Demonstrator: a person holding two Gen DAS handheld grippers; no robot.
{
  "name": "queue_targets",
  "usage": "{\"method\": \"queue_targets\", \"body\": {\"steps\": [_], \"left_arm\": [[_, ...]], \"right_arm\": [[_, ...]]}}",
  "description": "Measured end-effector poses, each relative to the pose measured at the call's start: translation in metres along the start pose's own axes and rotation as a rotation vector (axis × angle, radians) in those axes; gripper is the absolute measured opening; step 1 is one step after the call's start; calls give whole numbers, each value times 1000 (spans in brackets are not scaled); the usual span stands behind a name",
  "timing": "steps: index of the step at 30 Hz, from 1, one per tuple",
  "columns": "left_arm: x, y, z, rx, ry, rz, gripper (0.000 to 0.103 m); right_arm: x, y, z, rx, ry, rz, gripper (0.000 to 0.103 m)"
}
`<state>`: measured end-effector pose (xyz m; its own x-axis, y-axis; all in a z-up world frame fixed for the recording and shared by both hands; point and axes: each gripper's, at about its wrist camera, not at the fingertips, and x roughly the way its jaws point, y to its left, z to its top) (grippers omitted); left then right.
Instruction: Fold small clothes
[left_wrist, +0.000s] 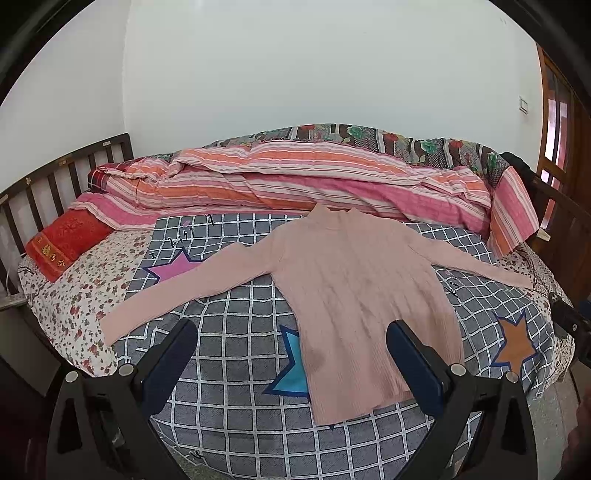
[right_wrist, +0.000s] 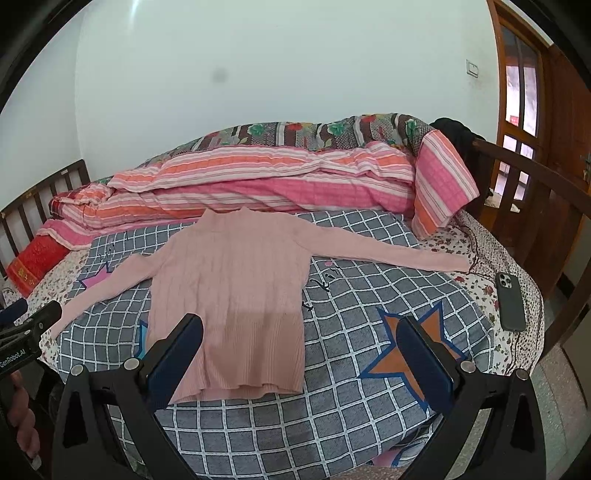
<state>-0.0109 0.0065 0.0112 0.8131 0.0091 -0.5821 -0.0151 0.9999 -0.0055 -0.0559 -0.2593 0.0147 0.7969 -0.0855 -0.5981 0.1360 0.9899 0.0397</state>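
A pink ribbed sweater (left_wrist: 354, 288) lies flat on a grey checked blanket (left_wrist: 236, 332), collar toward the wall and both sleeves spread wide. The right wrist view shows the same sweater (right_wrist: 229, 295) left of centre. My left gripper (left_wrist: 291, 328) is open above the bed's near edge, its fingers straddling the sweater's hem without touching it. My right gripper (right_wrist: 301, 325) is open too, hovering over the hem's right part and the blanket (right_wrist: 351, 295). Neither holds anything. The left gripper's body (right_wrist: 26, 332) shows at the left edge of the right wrist view.
A rolled striped pink and orange quilt (left_wrist: 295, 177) lies behind the sweater along the wall. A red pillow (left_wrist: 62, 243) sits at far left by the slatted headboard (left_wrist: 55, 177). A dark phone (right_wrist: 509, 301) rests on the floral sheet at right. A wooden footboard (right_wrist: 535, 184) and door (right_wrist: 535, 92) stand right.
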Motion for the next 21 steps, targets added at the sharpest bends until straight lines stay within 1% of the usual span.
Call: {"method": "queue_targets", "body": {"steps": [17,21], "left_arm": [[-1,-2,-2,5,-7,1,103],[0,0,-1,-1,-4,13,103]], "right_arm": [[-3,3,0,-3,-5,3,102],[-2,3,0,-3,-5,3,102]]}}
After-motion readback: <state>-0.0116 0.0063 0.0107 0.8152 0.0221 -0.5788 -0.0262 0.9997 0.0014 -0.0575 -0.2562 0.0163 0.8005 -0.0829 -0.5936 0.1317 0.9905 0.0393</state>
